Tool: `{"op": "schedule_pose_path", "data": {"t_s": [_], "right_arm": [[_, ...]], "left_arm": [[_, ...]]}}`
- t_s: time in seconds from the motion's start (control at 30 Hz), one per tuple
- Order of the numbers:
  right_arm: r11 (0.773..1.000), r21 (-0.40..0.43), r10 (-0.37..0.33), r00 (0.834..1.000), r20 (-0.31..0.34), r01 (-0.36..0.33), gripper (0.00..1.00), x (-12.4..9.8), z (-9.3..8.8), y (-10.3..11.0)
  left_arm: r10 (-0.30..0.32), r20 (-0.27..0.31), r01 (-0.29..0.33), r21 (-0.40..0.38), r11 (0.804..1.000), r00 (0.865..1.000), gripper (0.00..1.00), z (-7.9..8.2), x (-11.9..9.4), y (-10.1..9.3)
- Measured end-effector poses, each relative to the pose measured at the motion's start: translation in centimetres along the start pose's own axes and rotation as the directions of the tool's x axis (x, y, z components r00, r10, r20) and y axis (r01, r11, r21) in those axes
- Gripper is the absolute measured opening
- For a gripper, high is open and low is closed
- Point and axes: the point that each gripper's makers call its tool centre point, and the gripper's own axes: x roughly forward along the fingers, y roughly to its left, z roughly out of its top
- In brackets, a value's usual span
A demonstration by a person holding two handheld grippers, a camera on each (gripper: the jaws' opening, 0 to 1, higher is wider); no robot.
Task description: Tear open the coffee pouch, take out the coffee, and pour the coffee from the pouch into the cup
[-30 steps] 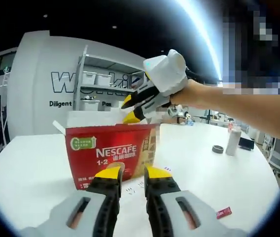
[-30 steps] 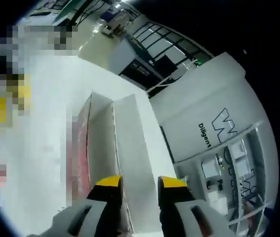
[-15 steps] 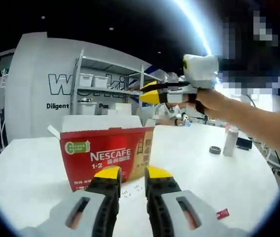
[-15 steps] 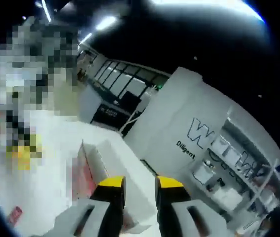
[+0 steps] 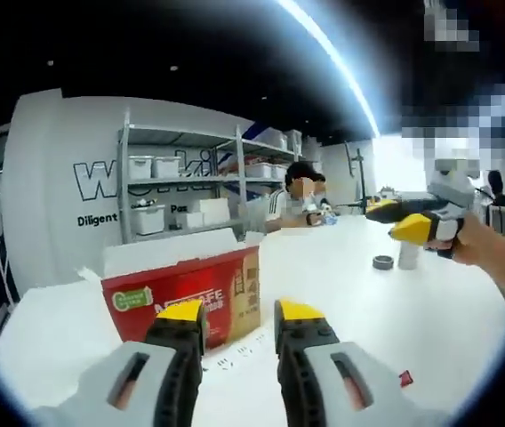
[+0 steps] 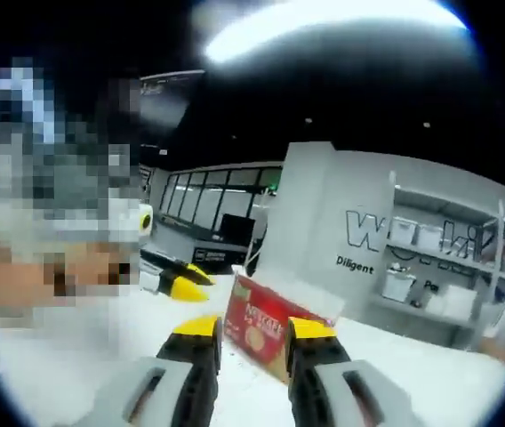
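A: Left gripper view first: the left gripper (image 5: pixel 238 313) has its 2 yellow-tipped jaws a little apart with nothing between them, hovering low over the white counter (image 5: pixel 350 294).

B: And just past the tips?

A: The red Nescafe box (image 5: pixel 186 294), flaps up, standing on the counter. Off to the right, the right gripper (image 5: pixel 393 222) sits well away from the box. A second ago it was right over the open top; half a second ago it had lifted clear, and now it has swung out sideways.

B: Holding a pouch?

A: No. In the right gripper view the right gripper (image 6: pixel 253 331) has its jaws slightly apart and empty, with the box (image 6: pixel 270 327) beyond them and the left gripper (image 6: pixel 180 283) coming in from the left.

B: So the reach into the box came away with nothing?

A: That's my reading. No coffee pouch is out yet, so tearing and pouring haven't started. I can't make out a cup for certain. A small red scrap (image 5: pixel 405 378) lies on the counter at lower right.
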Motion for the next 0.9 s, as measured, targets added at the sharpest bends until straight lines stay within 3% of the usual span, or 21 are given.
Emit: {"op": "schedule_pose_path", "data": {"t_s": [0.1, 0.13, 0.2, 0.33, 0.53, 0.73, 0.8, 0.9], "right_arm": [[0.999, 0.045, 0.004, 1.0, -0.011, -0.004, 0.29, -2.2, -1.6, 1.8], [0.998, 0.057, 0.01, 1.0, -0.01, -0.009, 0.29, -2.8, -2.1, 2.5], [0.996, 0.083, 0.032, 0.999, -0.016, -0.031, 0.3, -3.6, -3.4, 4.2], [0.992, 0.107, 0.077, 0.996, -0.042, -0.072, 0.3, -5.2, -6.0, 8.5], [0.979, 0.171, 0.128, 0.986, -0.108, -0.109, 0.3, -6.4, -9.4, 12.7], [0.979, 0.171, 0.153, 0.959, -0.24, -0.113, 0.31, -5.1, -13.7, 13.6], [0.988, 0.113, 0.131, 0.943, -0.307, -0.101, 0.3, -4.1, -15.4, 12.8], [0.995, 0.068, 0.097, 0.942, -0.322, -0.079, 0.3, -2.8, -15.9, 12.2]], "left_arm": [[-0.03, -0.003, 0.03, 0.024, 0.999, 1.0, 0.32, -0.5, -1.2, -2.4], [-0.047, -0.022, 0.048, 0.043, 0.998, 0.999, 0.32, -0.8, -0.8, -2.1], [-0.04, -0.053, 0.043, 0.064, 0.997, 0.998, 0.33, -1.6, -2.2, -3.0], [-0.037, -0.05, 0.039, 0.052, 0.998, 0.998, 0.33, -2.6, -7.1, -5.9], [-0.025, -0.006, 0.024, -0.017, 1.0, 1.0, 0.34, -3.9, -14.2, -10.5], [-0.025, 0.03, 0.026, -0.053, 0.998, 0.999, 0.34, -4.5, -19.6, -15.5], [-0.033, 0.042, 0.035, -0.039, 0.999, 0.999, 0.34, -4.6, -21.2, -17.5], [-0.029, 0.034, 0.029, -0.005, 1.0, 0.999, 0.34, -5.2, -22.7, -19.0]]}}
